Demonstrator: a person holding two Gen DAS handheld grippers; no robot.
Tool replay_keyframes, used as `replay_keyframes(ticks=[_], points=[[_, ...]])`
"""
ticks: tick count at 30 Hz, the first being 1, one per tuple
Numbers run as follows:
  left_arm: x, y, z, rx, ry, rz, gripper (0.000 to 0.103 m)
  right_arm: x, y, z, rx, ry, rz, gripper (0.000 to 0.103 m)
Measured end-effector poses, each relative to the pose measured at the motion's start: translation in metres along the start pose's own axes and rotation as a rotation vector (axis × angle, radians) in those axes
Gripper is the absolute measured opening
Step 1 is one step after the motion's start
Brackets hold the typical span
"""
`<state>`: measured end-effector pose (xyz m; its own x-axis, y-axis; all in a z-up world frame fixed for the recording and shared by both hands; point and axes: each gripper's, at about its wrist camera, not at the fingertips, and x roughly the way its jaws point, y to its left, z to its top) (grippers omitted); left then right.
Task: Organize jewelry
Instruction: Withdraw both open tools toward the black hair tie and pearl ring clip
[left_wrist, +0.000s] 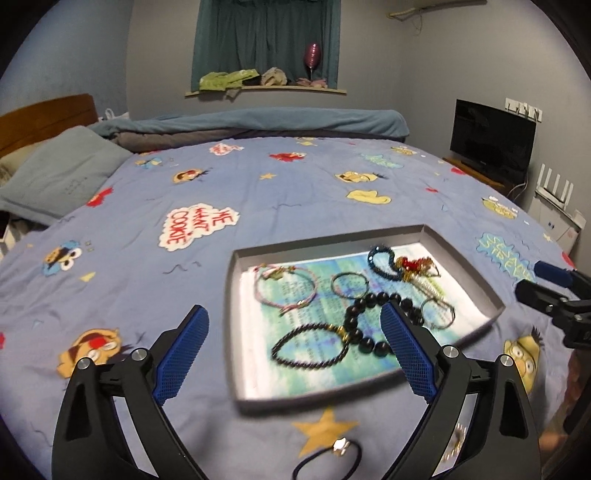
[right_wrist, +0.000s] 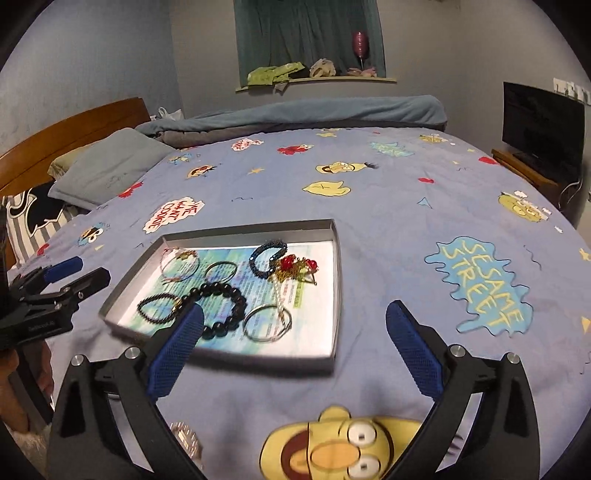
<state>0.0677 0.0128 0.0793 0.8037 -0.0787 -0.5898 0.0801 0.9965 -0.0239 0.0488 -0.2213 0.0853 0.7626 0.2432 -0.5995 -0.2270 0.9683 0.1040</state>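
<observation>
The left gripper (left_wrist: 293, 334) is hovering with its jaws spread wide over a grey tray (left_wrist: 476, 280) lying on the cartoon bedspread (left_wrist: 147, 258). Bracelets are resting inside, including a black bead bracelet (left_wrist: 369, 325) (blurred, perhaps two linked). A dark hair tie (left_wrist: 328, 459) is sitting nearer, outside the tray.

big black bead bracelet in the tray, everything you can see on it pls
The large black bead bracelet is a loop of glossy round dark beads, looking like polished stone or glass. It lies flat, slightly out of round, near the front of the shallow grey tray on the printed paper liner. A thinner small-bead bracelet meets it at a gold-coloured piece. A thin metal ring lies just beside it. Neither gripper holds it.
</observation>
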Motion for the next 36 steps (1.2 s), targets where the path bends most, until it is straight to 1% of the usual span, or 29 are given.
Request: replay_keyframes(ticks=[4, 8, 11, 14, 18, 23, 26, 30, 32, 33, 34, 35, 36], points=[[-0.018, 0.014, -0.015, 0.013, 0.035, -0.005, 0.094, -0.016, 0.010, -0.013, -0.037, 0.012, 0.016, 0.098], [-0.032, 0.027, -0.034, 0.027, 0.066, 0.007, 0.094, -0.023, 0.021, -0.032, -0.084, 0.053, 0.037, 0.098], [-0.038, 0.036, -0.049, 0.002, 0.089, 0.004, 0.094, -0.024, 0.027, -0.045, -0.108, 0.075, 0.044, 0.097], [-0.048, 0.039, -0.064, -0.031, 0.077, -0.005, 0.094, -0.021, 0.033, -0.059, -0.099, 0.094, 0.068, 0.098], [-0.048, 0.036, -0.078, -0.042, 0.084, -0.042, 0.094, -0.010, 0.046, -0.076, -0.107, 0.115, 0.103, 0.098], [-0.042, 0.030, -0.088, -0.028, 0.091, -0.056, 0.094, -0.003, 0.060, -0.092, -0.165, 0.106, 0.120, 0.098], [-0.034, 0.024, -0.096, -0.010, 0.120, -0.062, 0.094, 0.001, 0.065, -0.101, -0.195, 0.106, 0.127, 0.098], [-0.026, 0.011, -0.104, 0.017, 0.167, -0.106, 0.092, -0.002, 0.067, -0.108, -0.197, 0.066, 0.148, 0.098], [-0.024, 0.002, -0.107, 0.059, 0.176, -0.111, 0.091, -0.002, 0.070, -0.113, -0.201, 0.060, 0.158, 0.098], [-0.022, -0.001, -0.109, 0.075, 0.179, -0.110, 0.088, -0.003, 0.072, -0.114, -0.211, 0.056, 0.158, 0.098], [-0.021, -0.002, -0.109, 0.084, 0.184, -0.113, 0.082, -0.003, 0.073, -0.116, -0.222, 0.053, 0.155, 0.097], [-0.018, -0.003, -0.110, 0.088, 0.195, -0.120, 0.077, -0.003, 0.078, -0.118, -0.250, 0.051, 0.148, 0.097], [-0.015, -0.003, -0.111, 0.081, 0.208, -0.132, 0.068, -0.002, 0.081, -0.120, -0.268, 0.051, 0.145, 0.097]])
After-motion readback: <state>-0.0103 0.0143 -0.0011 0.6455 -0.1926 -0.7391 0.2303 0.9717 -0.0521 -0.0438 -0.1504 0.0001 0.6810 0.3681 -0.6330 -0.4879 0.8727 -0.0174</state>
